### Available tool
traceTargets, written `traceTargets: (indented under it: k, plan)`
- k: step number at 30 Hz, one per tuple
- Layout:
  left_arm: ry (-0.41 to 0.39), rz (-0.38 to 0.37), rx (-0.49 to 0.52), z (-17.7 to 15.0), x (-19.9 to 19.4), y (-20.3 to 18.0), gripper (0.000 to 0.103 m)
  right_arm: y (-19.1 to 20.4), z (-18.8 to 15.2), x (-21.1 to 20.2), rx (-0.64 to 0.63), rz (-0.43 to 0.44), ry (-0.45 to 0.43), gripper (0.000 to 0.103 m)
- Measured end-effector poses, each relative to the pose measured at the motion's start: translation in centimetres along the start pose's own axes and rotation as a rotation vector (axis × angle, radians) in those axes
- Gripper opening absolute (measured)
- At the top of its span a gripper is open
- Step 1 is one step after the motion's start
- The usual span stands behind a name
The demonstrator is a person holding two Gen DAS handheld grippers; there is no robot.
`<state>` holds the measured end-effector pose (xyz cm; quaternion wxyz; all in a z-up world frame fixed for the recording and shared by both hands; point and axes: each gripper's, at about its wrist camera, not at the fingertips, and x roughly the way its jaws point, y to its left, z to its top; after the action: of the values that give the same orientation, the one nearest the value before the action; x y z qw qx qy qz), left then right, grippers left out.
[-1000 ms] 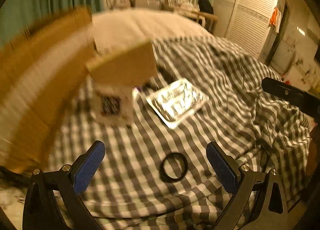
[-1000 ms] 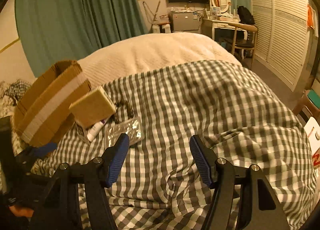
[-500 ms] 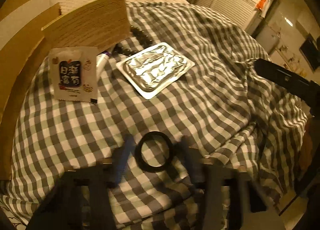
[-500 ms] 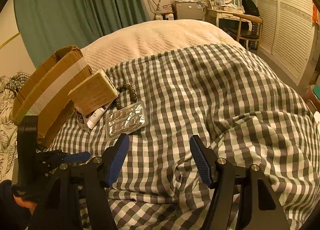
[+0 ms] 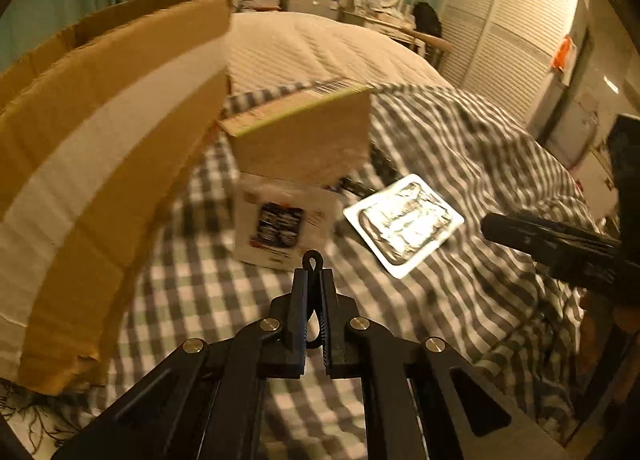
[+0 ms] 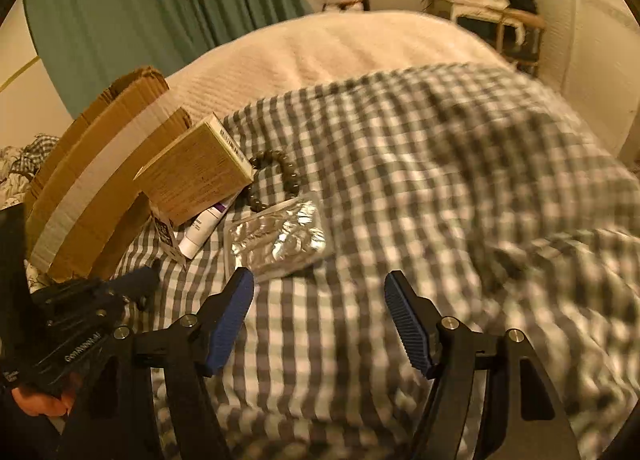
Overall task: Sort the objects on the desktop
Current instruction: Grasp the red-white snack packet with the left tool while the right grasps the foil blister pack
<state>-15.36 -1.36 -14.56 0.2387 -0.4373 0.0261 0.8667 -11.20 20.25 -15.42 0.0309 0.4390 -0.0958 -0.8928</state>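
My left gripper (image 5: 314,280) is shut on a black ring (image 5: 313,260), squeezed flat between the pads and lifted above the checked blanket (image 5: 460,148). Ahead of it lie a white sachet (image 5: 285,226), a tan box (image 5: 308,140) and a foil blister pack (image 5: 404,222). A big cardboard box (image 5: 100,148) stands at the left. My right gripper (image 6: 320,308) is open and empty above the blanket, just right of the blister pack (image 6: 276,238). The left gripper (image 6: 132,286) shows at the right wrist view's lower left.
A bead bracelet (image 6: 280,176) and a white tube (image 6: 202,226) lie beside the tan box (image 6: 196,174). A cream quilt (image 6: 340,48) covers the far bed. A desk, chair and wardrobe stand at the back right. The right gripper (image 5: 552,240) reaches in from the right.
My left gripper closed on the black ring and lifted it off the blanket. My right gripper moved left, closer to the blister pack, and stays open.
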Motion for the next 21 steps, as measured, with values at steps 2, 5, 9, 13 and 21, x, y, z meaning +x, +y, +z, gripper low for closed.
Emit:
traceTargets:
  k: [2,5,9,13,21]
  plan:
    - [0.003,-0.004,-0.020,0.1,0.0,0.7,0.006,-0.4,0.8,1.6,0.016,0.015,0.026,0.067]
    - [0.002,0.010,-0.018,0.2,0.1,0.9,0.006,-0.8,1.6,4.5,0.049,0.065,0.084,0.067]
    - [-0.003,0.013,-0.014,0.3,0.3,0.8,0.006,-1.6,1.9,7.3,0.121,0.100,0.139,0.057]
    - [-0.006,0.021,-0.028,0.1,0.1,1.0,0.006,-2.0,1.9,6.3,0.145,0.157,0.098,0.021]
    - [-0.048,0.032,-0.066,0.3,-1.0,2.0,0.006,-0.3,1.1,0.8,0.069,0.229,-0.041,0.008]
